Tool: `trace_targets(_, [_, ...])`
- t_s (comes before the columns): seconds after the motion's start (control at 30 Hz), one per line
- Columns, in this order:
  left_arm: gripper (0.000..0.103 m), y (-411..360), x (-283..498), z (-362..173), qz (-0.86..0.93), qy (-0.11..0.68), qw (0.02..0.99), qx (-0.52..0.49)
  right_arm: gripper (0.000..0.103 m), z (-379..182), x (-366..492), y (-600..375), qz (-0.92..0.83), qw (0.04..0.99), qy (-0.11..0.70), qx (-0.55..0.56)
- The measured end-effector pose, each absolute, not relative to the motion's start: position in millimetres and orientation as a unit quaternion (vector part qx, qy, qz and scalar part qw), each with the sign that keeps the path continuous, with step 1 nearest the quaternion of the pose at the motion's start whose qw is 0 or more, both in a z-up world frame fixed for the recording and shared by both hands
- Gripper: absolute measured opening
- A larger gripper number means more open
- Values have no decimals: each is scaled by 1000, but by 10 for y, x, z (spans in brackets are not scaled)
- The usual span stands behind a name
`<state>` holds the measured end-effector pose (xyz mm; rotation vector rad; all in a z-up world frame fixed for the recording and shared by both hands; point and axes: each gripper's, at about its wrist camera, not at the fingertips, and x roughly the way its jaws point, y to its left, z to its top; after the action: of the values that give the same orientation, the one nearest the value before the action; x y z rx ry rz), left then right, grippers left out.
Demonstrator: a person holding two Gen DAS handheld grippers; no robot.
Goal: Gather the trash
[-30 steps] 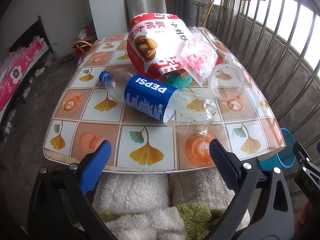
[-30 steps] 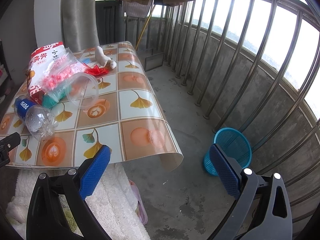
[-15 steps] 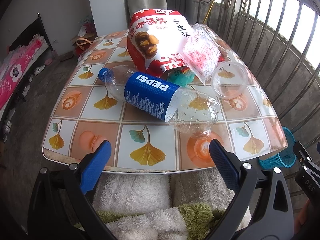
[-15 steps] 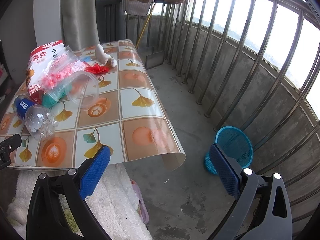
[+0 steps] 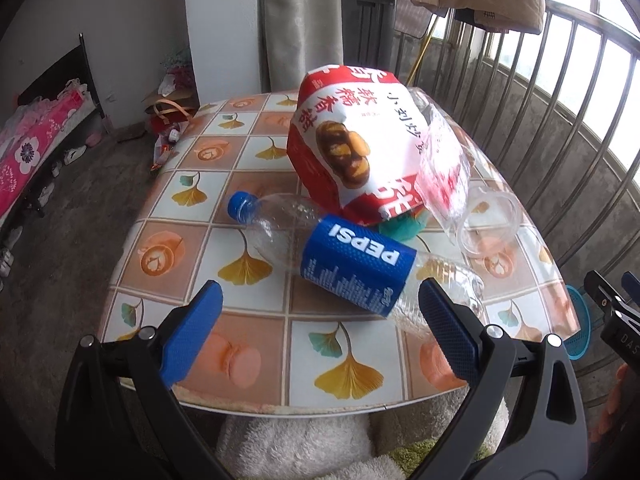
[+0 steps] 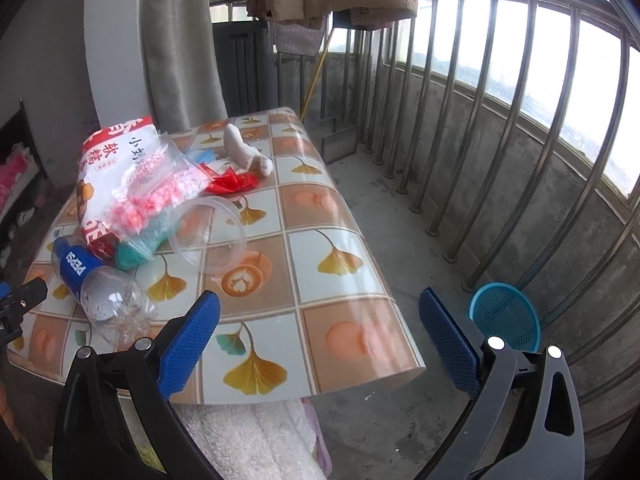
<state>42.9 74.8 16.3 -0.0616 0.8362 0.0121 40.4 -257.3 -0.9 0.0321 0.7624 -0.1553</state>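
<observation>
An empty Pepsi bottle (image 5: 352,268) lies on its side on the tiled table (image 5: 256,344). Behind it lie a red and white snack bag (image 5: 360,140), a clear bag with pink bits (image 5: 444,176) and a clear plastic cup (image 5: 490,224). My left gripper (image 5: 320,328) is open over the table's near edge, its right pad beside the bottle's base. My right gripper (image 6: 320,336) is open and empty above the table's right end. The right wrist view shows the bottle (image 6: 100,284), the cup (image 6: 208,236) and a blue mesh basket (image 6: 504,316) on the floor.
Red wrappers (image 6: 232,182) and a white crumpled piece (image 6: 244,154) lie at the table's far end. A metal railing (image 6: 480,140) runs along the right. Towels (image 5: 300,444) lie under the table. A curtain (image 5: 300,20) hangs behind.
My left gripper has moved forward over the table edge, close to the Pepsi bottle. My right gripper has moved forward and left towards the table. Both stay open.
</observation>
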Motion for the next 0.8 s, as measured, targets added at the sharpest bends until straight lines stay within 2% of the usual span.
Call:
trace_targets(0.23, [94,962,570,337,-125,346,925,-94,97,-79,771,-2594,-29,912,395,107])
trace_targets(0.33, [94,883,636,454,-163,325,927,-92,97,-133,903,-2649,-13,906,400,138])
trace_targets(0.4, [94,791,679,528,-203,310,925,-79,92,-177,1002,-2691,-7,904,402,146])
trace_targets(0.57, [94,498,902,598,-255,306,916,-39,73,-331,1269,-2770,24,894,424,143])
trace_targets(0.63, [84,374,1024,566,-265,317,910,-27,67,-394,1358,-2772,36,891,432,133])
trace_targets(0.67, [73,318,1103,532,-269,328,905,-25,65,-431,1405,-2771,43,890,435,128])
trace_targets(0.8, [58,149,1475,334,-255,383,888,-21,54,-573,1576,-2784,69,881,451,125])
